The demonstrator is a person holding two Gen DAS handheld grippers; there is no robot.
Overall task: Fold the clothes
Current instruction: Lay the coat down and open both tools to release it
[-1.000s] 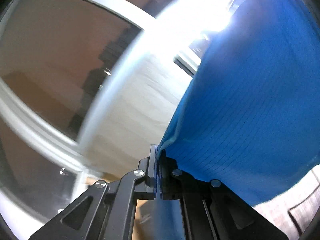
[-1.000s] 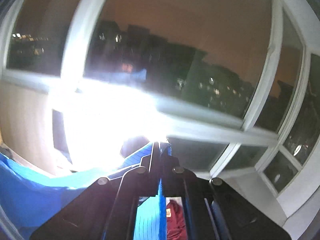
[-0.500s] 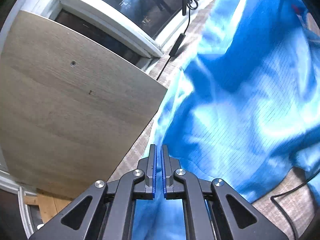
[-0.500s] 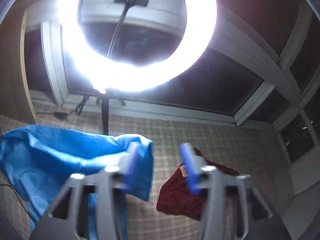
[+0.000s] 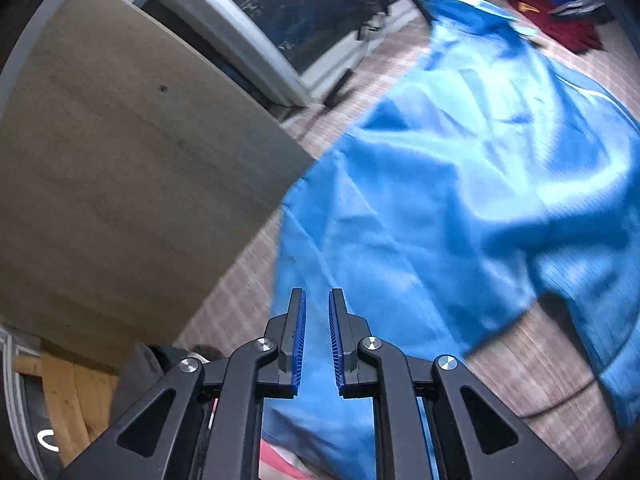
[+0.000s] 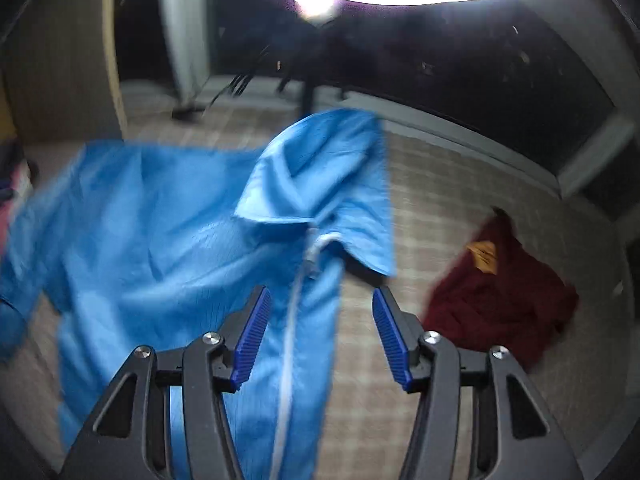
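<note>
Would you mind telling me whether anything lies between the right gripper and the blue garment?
Nothing visible does. The right gripper, its jaws opening, looks straight down on the blue garment, whose white zip runs between the fingers. The dark red garment lies apart, off to one side.

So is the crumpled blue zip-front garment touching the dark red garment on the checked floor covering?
Apart. The right wrist view shows the blue garment and the dark red garment separated by a bare strip of checked floor covering.
</note>
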